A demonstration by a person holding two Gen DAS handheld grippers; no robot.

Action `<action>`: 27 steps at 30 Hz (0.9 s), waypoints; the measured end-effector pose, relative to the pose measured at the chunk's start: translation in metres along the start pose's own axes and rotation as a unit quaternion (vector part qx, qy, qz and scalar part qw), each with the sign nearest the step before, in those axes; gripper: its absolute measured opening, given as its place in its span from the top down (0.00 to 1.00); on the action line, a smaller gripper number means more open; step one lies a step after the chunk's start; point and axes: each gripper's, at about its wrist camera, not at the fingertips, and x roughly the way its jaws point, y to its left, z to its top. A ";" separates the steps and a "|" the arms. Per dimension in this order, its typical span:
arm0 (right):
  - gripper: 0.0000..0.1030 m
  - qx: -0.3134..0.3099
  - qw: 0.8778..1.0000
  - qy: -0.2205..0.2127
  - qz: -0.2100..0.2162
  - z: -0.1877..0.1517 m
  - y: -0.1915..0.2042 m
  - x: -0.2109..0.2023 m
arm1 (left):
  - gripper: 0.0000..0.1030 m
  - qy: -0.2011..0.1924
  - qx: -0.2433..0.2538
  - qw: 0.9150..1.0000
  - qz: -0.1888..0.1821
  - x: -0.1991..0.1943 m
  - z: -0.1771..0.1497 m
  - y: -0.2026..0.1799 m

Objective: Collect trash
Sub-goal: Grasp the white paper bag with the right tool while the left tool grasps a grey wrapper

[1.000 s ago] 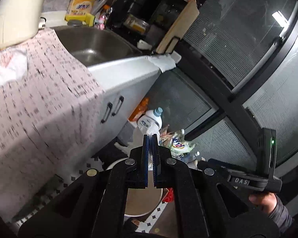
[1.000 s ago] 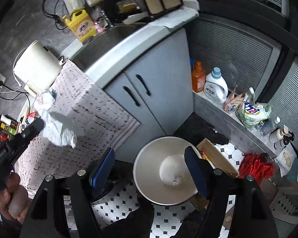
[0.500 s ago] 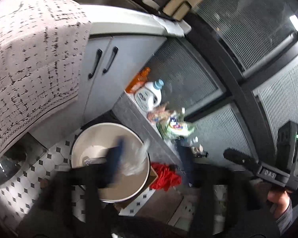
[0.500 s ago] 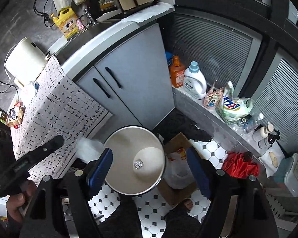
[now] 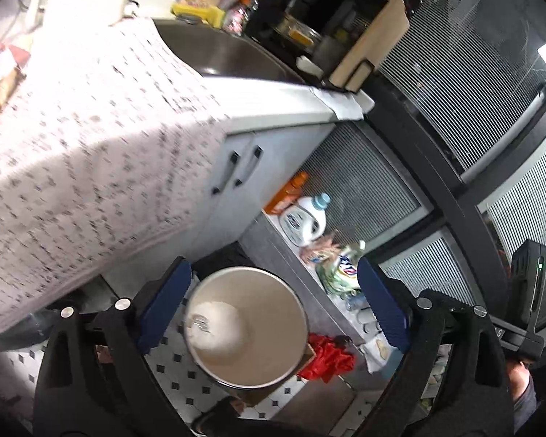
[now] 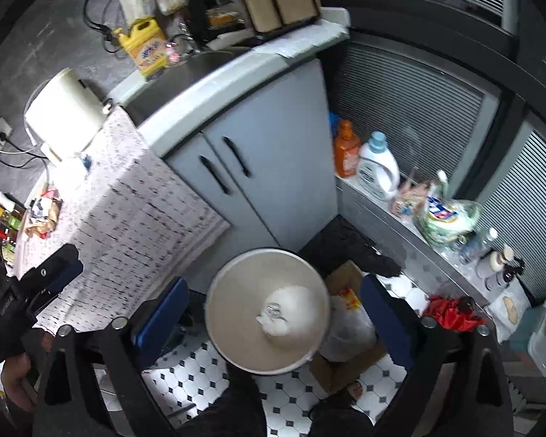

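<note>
A round metal trash bin (image 5: 247, 327) stands on the tiled floor below the counter; it also shows in the right wrist view (image 6: 267, 309). White crumpled tissue (image 5: 214, 324) lies at its bottom, also seen from the right (image 6: 287, 309). My left gripper (image 5: 273, 306) is open and empty above the bin. My right gripper (image 6: 273, 313) is open and empty, also above the bin. Wrappers (image 6: 42, 215) lie on the patterned cloth (image 6: 127, 211) on the counter.
A grey cabinet (image 6: 265, 167) with a sink (image 5: 222, 54) stands behind the bin. Detergent bottles (image 6: 376, 171) and bags sit on a low ledge at right. A cardboard box with a plastic bag (image 6: 349, 331) is beside the bin. A red cloth (image 6: 451, 313) lies on the floor.
My left gripper carried a white tissue from the counter over to the bin, opened and dropped it. The tissue now lies in the bin. My right gripper stayed open above the bin.
</note>
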 end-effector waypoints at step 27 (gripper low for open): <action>0.08 -0.073 0.994 -0.042 0.072 0.050 0.243 0.032 | 0.09 -0.125 -0.028 0.989 0.073 -0.130 0.121 0.178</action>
